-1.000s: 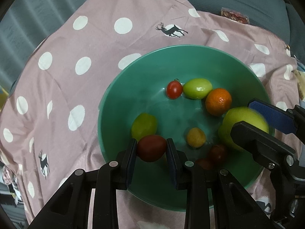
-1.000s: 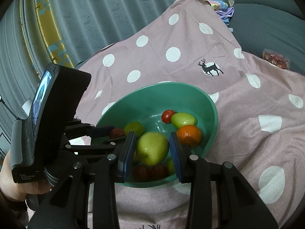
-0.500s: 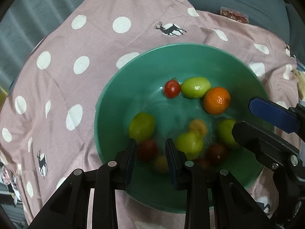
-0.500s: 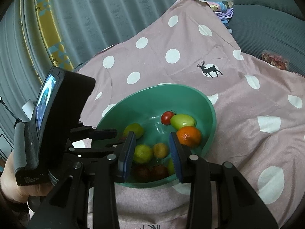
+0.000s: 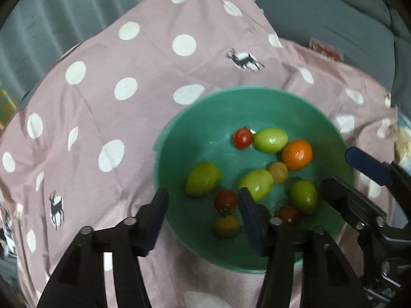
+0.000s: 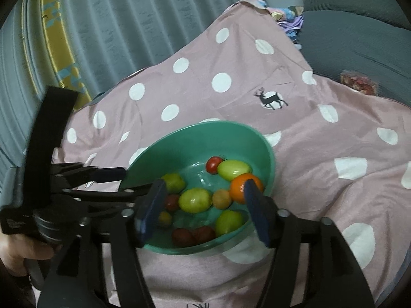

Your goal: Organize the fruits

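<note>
Since a second ago, released and rolled into the bowl: the dark red tomato once pinched by the left gripper (image 5: 203,202), the big green fruit once clamped by the right gripper (image 6: 203,200). Both sets of fingers now opening, nothing pressed between the pads, poised over the near rim.

Spread beneath everything, a pink cotton cloth with white dots and small deer prints (image 5: 128,133), draped on a soft surface beside a grey sofa cushion (image 6: 359,38) and grey pleated curtain (image 6: 128,12).

Seated on the cloth, a round teal plastic bowl (image 5: 195,118), holding all the fruit loose. Inside: an orange mandarin (image 5: 297,154) at the far right, touching a pale green oval fruit (image 5: 270,140); just beside that, a small red cherry tomato (image 5: 242,138). Near the middle, a yellow-green oval fruit (image 5: 257,183), touching a small tan round fruit (image 5: 278,172). At the left, another green oval fruit (image 5: 203,179). Closest, a dark red tomato (image 5: 225,200) and a small yellowish fruit (image 5: 227,226).
</note>
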